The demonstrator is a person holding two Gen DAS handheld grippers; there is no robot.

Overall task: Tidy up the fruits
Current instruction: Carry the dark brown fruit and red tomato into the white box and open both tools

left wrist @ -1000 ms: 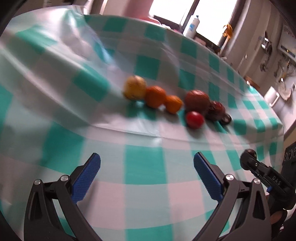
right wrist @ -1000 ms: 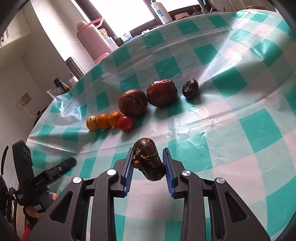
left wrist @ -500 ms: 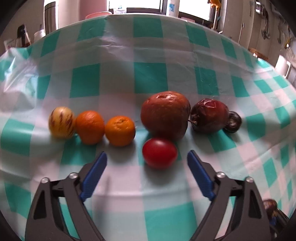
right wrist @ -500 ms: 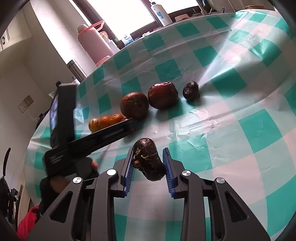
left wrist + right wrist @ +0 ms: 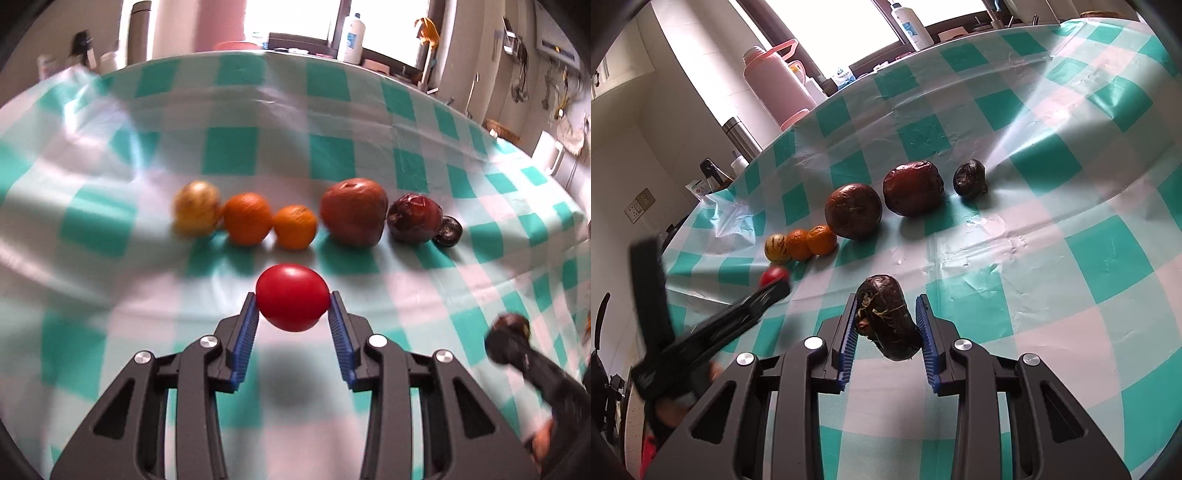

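Note:
A red tomato [image 5: 291, 297] sits between the blue pads of my left gripper [image 5: 293, 294], whose jaws are closing and touch it on both sides, a little in front of the fruit row. That row holds a yellow striped fruit [image 5: 197, 207], two oranges [image 5: 247, 218], a big brown-red fruit [image 5: 354, 211], a dark red one [image 5: 414, 218] and a small dark one [image 5: 447, 230]. My right gripper [image 5: 887, 297] is shut on a dark shrivelled fruit [image 5: 886, 317], held above the cloth. The right wrist view shows the left gripper [image 5: 775, 286] with the tomato [image 5: 774, 274].
A green-and-white checked cloth [image 5: 110, 332] covers the table. Beyond its far edge stand a pink thermos [image 5: 775, 85], a steel flask [image 5: 740, 136] and a white bottle [image 5: 910, 22]. A clear plastic bag [image 5: 733, 221] lies left of the row.
My left gripper swung in to the tomato, its wide jaws came together on it, and the tomato now lies farther from the row. The right gripper kept still.

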